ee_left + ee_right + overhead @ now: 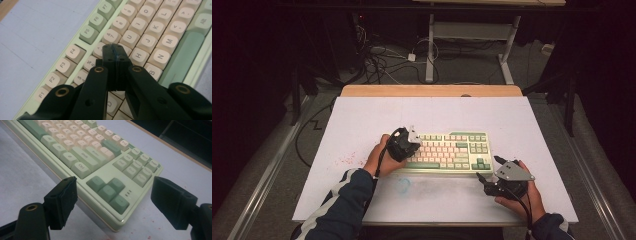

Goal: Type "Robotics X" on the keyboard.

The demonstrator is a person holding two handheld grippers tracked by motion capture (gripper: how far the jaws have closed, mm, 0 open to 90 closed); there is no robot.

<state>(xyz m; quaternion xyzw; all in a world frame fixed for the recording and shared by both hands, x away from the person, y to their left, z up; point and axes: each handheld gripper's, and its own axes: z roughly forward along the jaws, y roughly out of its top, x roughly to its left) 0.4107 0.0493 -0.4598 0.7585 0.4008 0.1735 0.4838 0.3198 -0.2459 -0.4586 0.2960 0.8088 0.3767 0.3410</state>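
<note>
Loads of bare desk [372,112] behind and either side of the keyboard [451,151], the one real obstacle, with left tongs [115,48] pressed together over its keys and right tongs [113,203] spread around its near corner.
</note>
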